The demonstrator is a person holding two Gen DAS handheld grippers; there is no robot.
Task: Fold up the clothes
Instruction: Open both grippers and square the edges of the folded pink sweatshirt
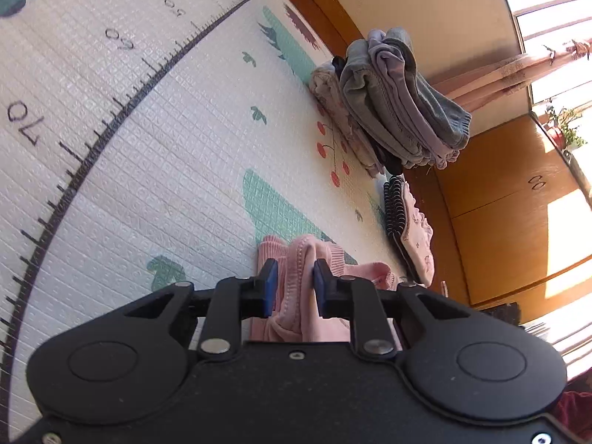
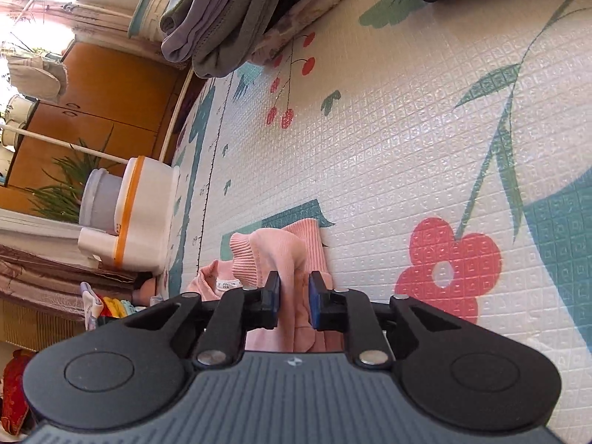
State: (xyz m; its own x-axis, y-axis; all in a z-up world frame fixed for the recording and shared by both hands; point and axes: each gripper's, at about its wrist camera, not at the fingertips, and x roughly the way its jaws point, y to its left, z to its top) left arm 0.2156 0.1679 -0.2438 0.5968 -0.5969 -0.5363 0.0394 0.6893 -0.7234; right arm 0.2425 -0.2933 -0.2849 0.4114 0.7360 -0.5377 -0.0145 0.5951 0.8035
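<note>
- Play mat, white and embossed in small squares, fills both views; it is printed with a ruler scale, teal leaves, red cherries and a large red flower.
- Wooden cabinets in orange-brown stand beyond the mat's edge, with sunlight falling across them.
- Stack of folded clothes, grey and lilac on top with a pale floral piece underneath, sits on the mat near its far edge, well apart from both tools.
- Second folded pile, a dark striped piece under a pale pink printed one, lies just beside the stack.
- White container with an orange band stands off the mat's edge in the right wrist view, next to a potted plant.
- Pink knit garment lies bunched on the mat right in front of both tools, its ribbed cuff turned up and a small white label showing.
- Left tool has its blue pads narrowly apart with a fold of the pink fabric clamped between them.
- Right tool likewise stands nearly together, pinching a fold of the same garment.
</note>
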